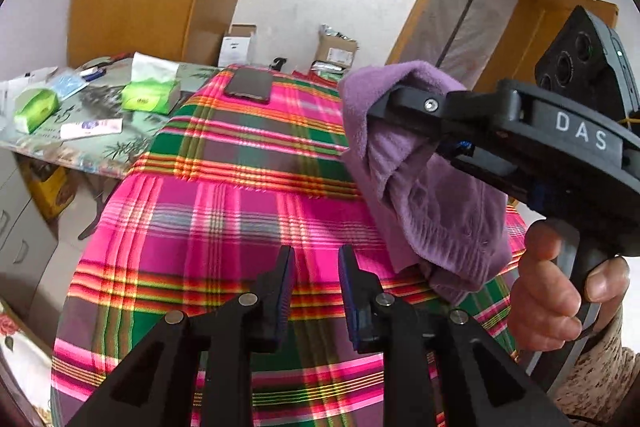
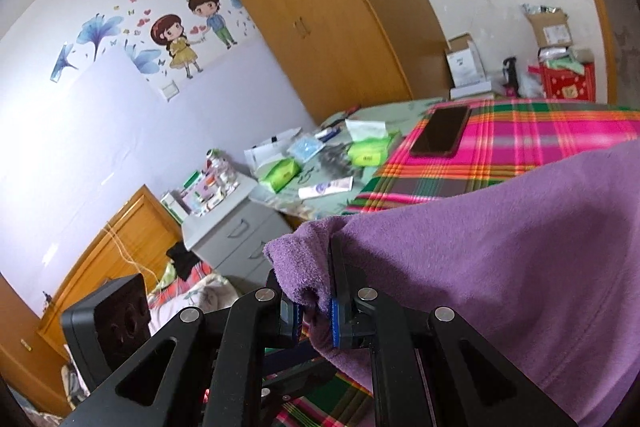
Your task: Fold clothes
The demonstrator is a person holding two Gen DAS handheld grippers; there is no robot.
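With the right gripper (image 2: 316, 307) clamped on a bunched edge of the purple garment (image 1: 432, 195), it hangs clear above the plaid table (image 1: 224, 219), presumably to shake flat; left gripper (image 1: 316, 291) slightly parted, empty.

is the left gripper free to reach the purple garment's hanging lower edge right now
Probably yes. The left gripper is open and holds nothing, and only bare plaid cloth lies between it and the purple garment, which hangs in the air, pinched by the right gripper.
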